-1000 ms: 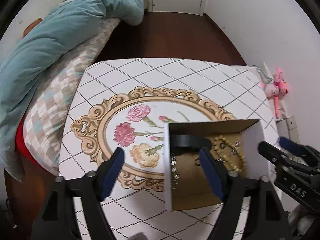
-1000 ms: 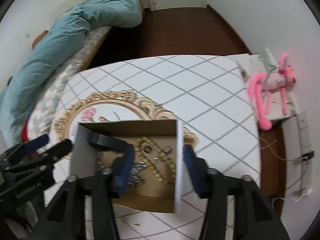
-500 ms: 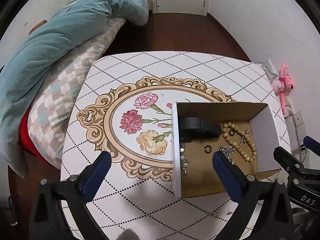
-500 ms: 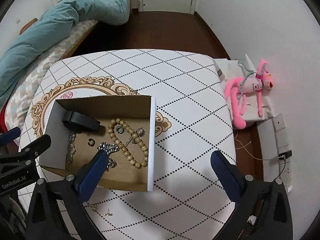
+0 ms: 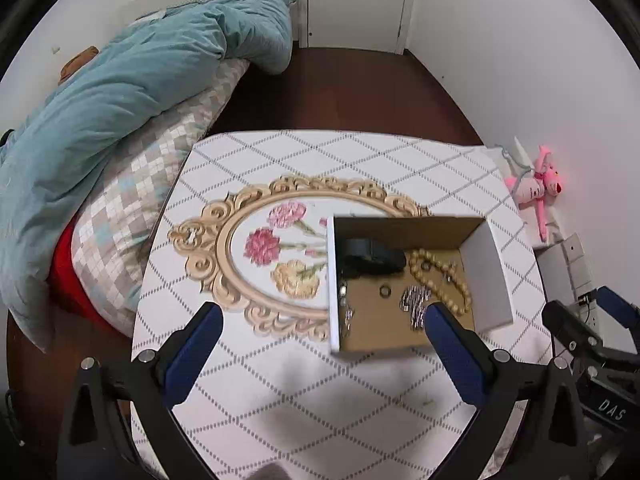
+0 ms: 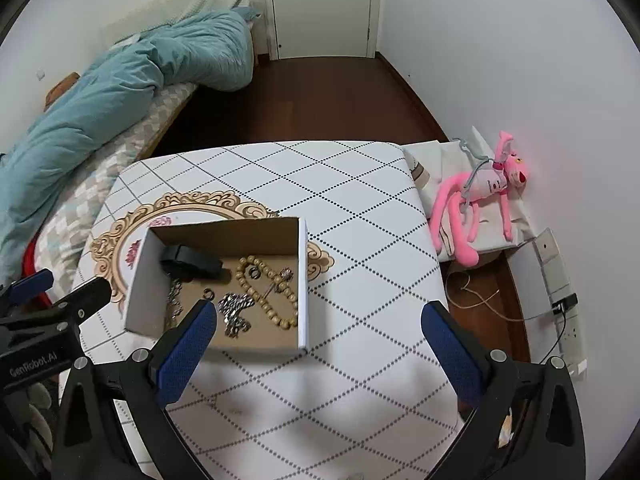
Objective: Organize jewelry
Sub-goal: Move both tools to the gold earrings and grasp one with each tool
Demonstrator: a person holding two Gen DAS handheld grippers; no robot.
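Observation:
An open cardboard box stands on the white patterned table. Inside lie a black band, a wooden bead bracelet, a silver chain, a small ring and a chain along the left wall. My left gripper hangs open above the table, its right finger over the box's near right corner. My right gripper is open too, its left finger over the box's front edge. Neither holds anything.
A bed with a teal duvet and checked cover lies left of the table. A pink plush toy rests on a white bag at the right, by the wall sockets and cables. A door stands at the back.
Both grippers opened wide, let go of the box walls they were pinching, and pulled back and up. The box stays on the table.

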